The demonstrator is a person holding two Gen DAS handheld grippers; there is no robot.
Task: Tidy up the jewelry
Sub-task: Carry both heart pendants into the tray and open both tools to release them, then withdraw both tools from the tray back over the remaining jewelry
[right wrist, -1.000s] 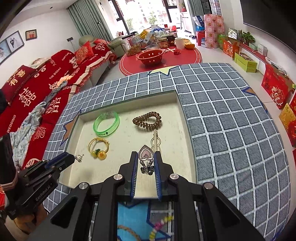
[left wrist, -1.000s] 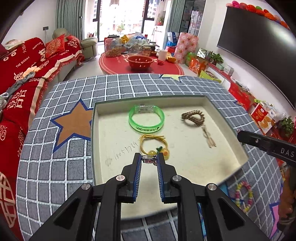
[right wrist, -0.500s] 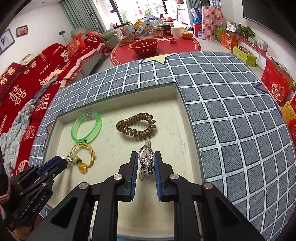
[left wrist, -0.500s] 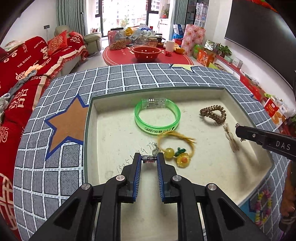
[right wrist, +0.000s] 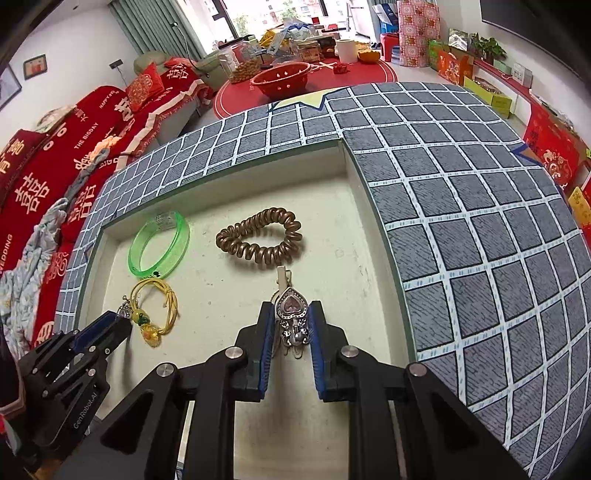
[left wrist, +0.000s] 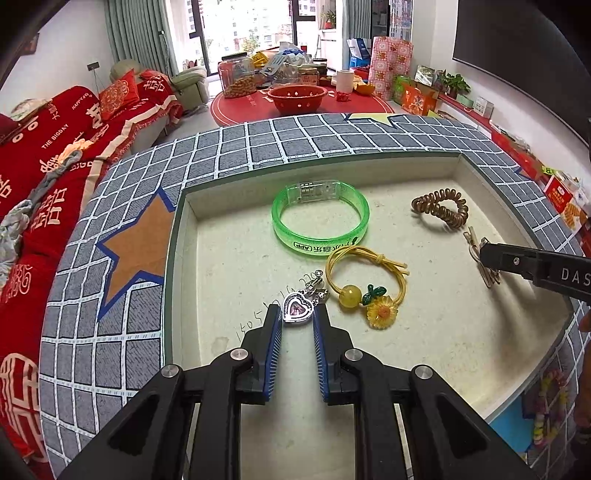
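Our left gripper clamps a heart-shaped earring at lower centre, just above the tray floor. Our right gripper, jaws opening, has a matching heart earring between its pads. Its arm, at the left view's right edge, reads "DAS". The green bangle at upper centre reads "APP". The tray sits on a grey checked cloth; the red sofa at upper left reads "THE BIGDAY".

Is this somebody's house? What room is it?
Most likely a home living room. There is a red sofa along one side, a big dark TV on the wall, and a low table with a red cover, crowded with snacks, near tall curtained windows.
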